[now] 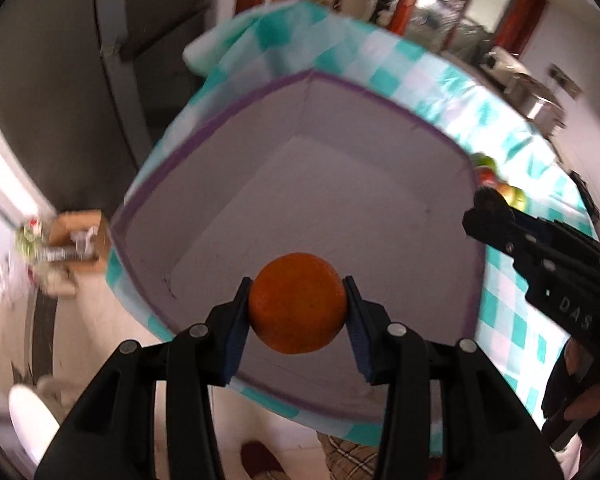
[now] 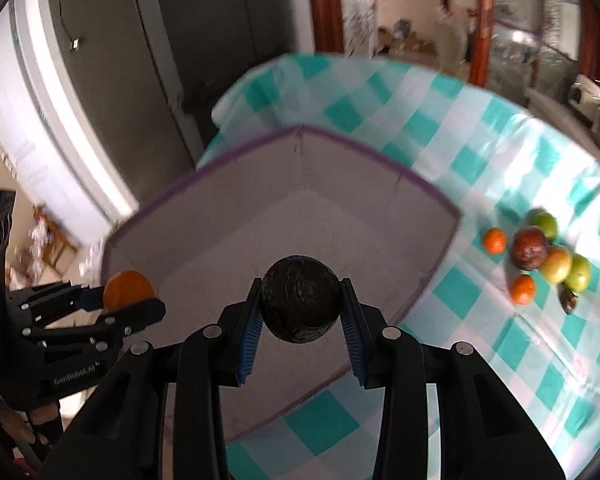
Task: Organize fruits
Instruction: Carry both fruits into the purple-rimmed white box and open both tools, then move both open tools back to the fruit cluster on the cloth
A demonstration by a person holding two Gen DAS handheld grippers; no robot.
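My left gripper (image 1: 298, 306) is shut on an orange (image 1: 298, 302) and holds it above the near part of a grey fabric bin with a purple rim (image 1: 340, 184). My right gripper (image 2: 300, 304) is shut on a dark round fruit (image 2: 300, 300) above the same bin (image 2: 300, 216), whose inside shows no fruit. In the right wrist view the left gripper (image 2: 112, 300) with its orange (image 2: 128, 286) hangs over the bin's left rim. The right gripper also shows at the right of the left wrist view (image 1: 488, 208), its fingertips hidden.
A teal and white checked cloth (image 2: 480, 152) covers the table. A pile of loose fruits (image 2: 540, 260) lies right of the bin: oranges, green and yellow fruits, dark ones. A grey cabinet (image 2: 204, 40) stands behind the table. A cardboard box (image 1: 80, 240) sits on the floor left.
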